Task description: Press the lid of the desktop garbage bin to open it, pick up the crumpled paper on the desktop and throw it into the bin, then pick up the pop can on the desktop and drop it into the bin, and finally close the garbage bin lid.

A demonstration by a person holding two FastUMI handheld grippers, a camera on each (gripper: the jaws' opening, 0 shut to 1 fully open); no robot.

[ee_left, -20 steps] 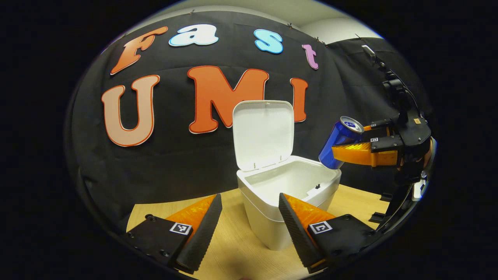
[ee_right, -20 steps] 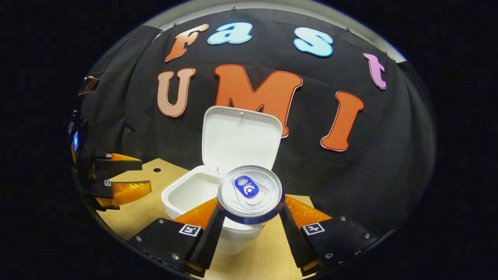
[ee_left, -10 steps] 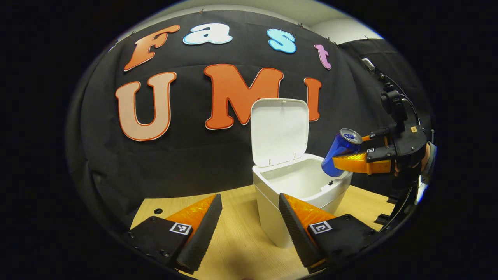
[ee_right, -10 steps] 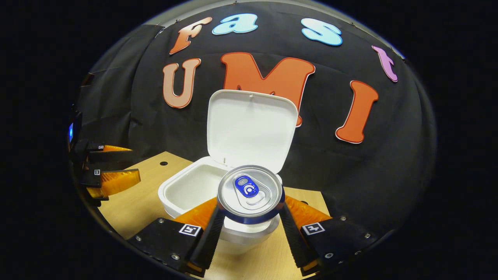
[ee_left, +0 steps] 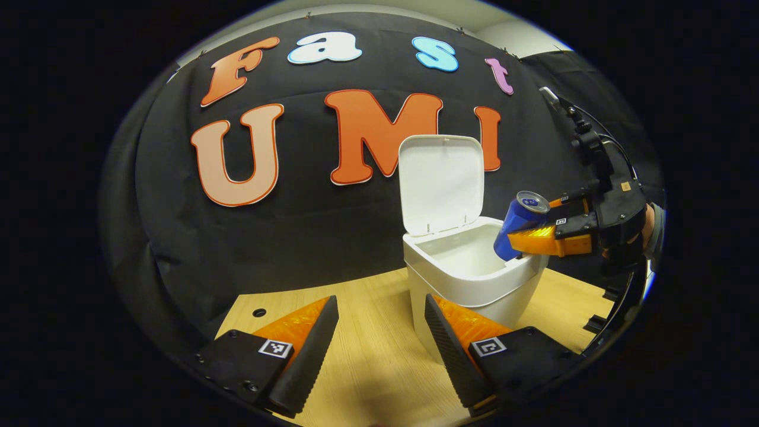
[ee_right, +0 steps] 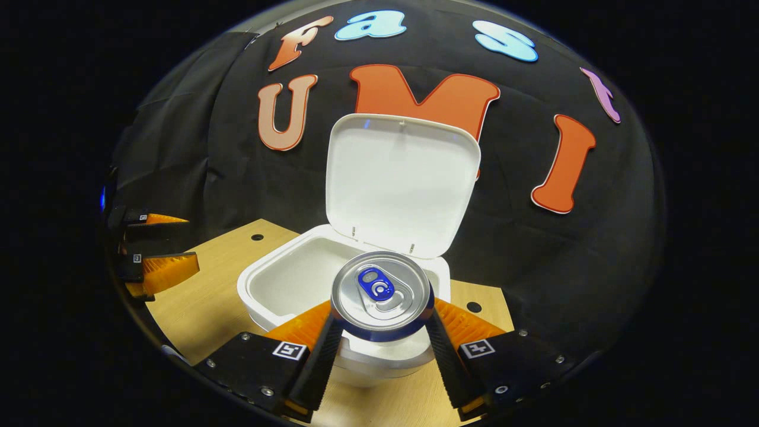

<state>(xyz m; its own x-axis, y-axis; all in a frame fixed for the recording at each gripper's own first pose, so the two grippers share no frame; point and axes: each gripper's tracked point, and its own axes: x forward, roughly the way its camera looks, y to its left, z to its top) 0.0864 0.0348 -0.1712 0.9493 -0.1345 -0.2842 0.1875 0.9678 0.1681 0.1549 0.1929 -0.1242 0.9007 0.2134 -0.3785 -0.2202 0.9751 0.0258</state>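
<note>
The white desktop bin stands on the wooden table with its lid swung up and back. A blue pop can hangs tilted over the bin's right rim, silver top toward the right gripper's camera. My right gripper is shut on the can, both fingers pressing its sides. My left gripper is open with nothing between its fingers, low over the table, left of and in front of the bin. The bin's inside looks white; its bottom is hidden.
The wooden tabletop has small round holes near its back edge. The black cloth wall stands close behind the bin. A hand holds the right gripper at the far right of the left gripper view.
The right gripper has carried the can forward and down, closer over the bin's opening. The left gripper has drawn back and to the left, away from the bin.
</note>
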